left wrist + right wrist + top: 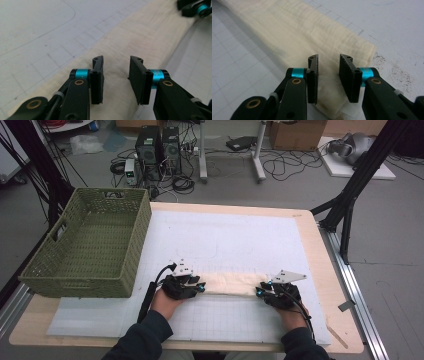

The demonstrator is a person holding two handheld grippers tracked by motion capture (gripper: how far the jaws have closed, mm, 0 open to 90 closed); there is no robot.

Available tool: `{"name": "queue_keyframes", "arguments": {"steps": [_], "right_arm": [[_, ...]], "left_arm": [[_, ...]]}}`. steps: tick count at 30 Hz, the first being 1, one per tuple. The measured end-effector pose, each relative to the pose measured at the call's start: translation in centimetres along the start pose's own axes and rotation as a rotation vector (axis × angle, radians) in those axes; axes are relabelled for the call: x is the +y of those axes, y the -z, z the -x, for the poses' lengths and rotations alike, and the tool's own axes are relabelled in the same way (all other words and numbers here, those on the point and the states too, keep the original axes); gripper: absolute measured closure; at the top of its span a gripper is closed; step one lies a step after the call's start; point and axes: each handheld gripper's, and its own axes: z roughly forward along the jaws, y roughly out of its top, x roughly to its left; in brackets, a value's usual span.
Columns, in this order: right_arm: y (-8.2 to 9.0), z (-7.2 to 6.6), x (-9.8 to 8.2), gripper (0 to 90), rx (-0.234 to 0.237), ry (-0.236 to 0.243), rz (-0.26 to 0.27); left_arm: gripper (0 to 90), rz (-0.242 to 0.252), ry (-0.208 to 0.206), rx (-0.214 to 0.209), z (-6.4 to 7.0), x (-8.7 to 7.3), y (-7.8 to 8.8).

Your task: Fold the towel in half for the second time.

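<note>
A cream cloth (227, 284), folded into a long narrow strip, lies across the white gridded mat (225, 235) near the front of the table. My left gripper (201, 287) sits at the strip's left end and my right gripper (260, 291) at its right end. In the left gripper view the jaws of the left gripper (116, 80) stand apart just above the cloth (140, 37), with a clear gap between the pads. In the right gripper view the right gripper (328, 77) straddles the end of the cloth (294, 27). That end bunches slightly beneath it, and the pads are apart.
A green woven basket (85, 245) stands on the table's left side, overhanging the edge. The wooden table border (320, 270) frames the mat. Black frame struts rise at the left and right. Computers and cables lie on the floor beyond.
</note>
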Motion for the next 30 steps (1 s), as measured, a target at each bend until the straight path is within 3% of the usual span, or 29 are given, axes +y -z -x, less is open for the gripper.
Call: {"name": "queue_keyframes", "arguments": {"steps": [10,12,14,19,23,27,30], "right_arm": [[0.2,0.1,-0.1,63.7,0.011,-0.023,0.005],[0.4,0.2,-0.1,62.9,0.01,-0.017,-0.002],[0.8,0.1,-0.1,62.9,-0.002,0.02,-0.021],[1.1,0.7,-0.6,62.9,0.062,-0.021,-0.015],[1.0,0.5,-0.5,60.2,0.049,0.006,-0.016],[2.0,0.8,-0.2,56.2,0.055,-0.01,0.058],[3.5,1.3,0.1,53.0,0.034,-0.028,0.146]], "left_arm": [[63.9,0.006,-0.02,0.065,-0.4,-1.2,1.2],[62.5,0.008,-0.025,0.079,-0.5,-1.4,1.5],[61.6,0.009,-0.033,0.092,-0.8,-1.6,1.9],[63.1,0.014,-0.018,0.108,-1.6,-2.0,2.5],[63.5,0.018,-0.013,0.106,-1.8,-2.1,2.7],[59.3,0.065,0.019,0.093,-2.3,-2.2,3.5],[52.1,0.122,0.065,0.12,-3.2,-2.1,4.7]]}}
